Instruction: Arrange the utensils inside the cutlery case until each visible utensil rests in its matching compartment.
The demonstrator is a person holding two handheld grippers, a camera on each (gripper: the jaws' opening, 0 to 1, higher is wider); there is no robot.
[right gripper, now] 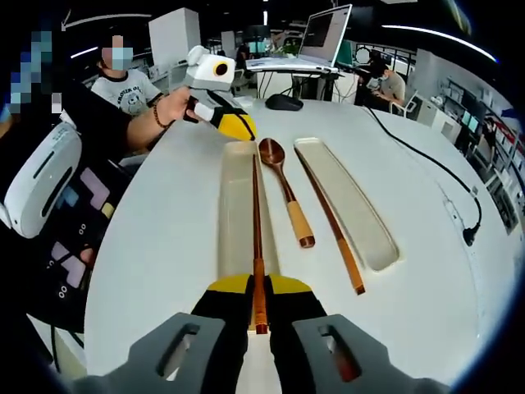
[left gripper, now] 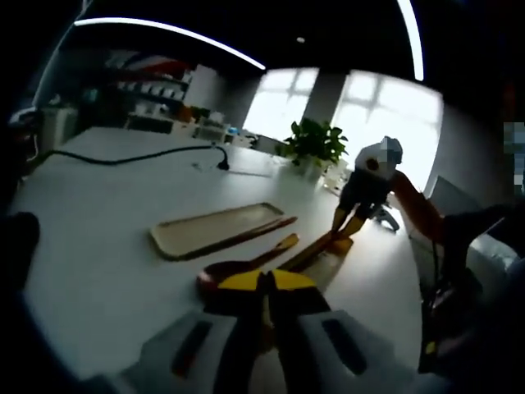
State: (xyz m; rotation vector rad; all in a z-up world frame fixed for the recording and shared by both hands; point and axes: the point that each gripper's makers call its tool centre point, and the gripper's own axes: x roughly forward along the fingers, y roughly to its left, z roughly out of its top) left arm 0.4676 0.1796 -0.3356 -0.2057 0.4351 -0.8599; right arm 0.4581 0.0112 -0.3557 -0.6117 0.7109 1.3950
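White counter (right gripper: pixel 164 246) carries the open case half (right gripper: pixel 238 213). Right tool (right gripper: pixel 260 305) pinches one chopstick (right gripper: pixel 256 238) lying along that half; it could roll out. Left tool (right gripper: pixel 227 121), pressed together, hovers at its far end.

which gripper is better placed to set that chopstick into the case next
Right, probably. The right gripper is shut on one chopstick, which already lies along the case. The left gripper sits at the case's far end, near the spoon.
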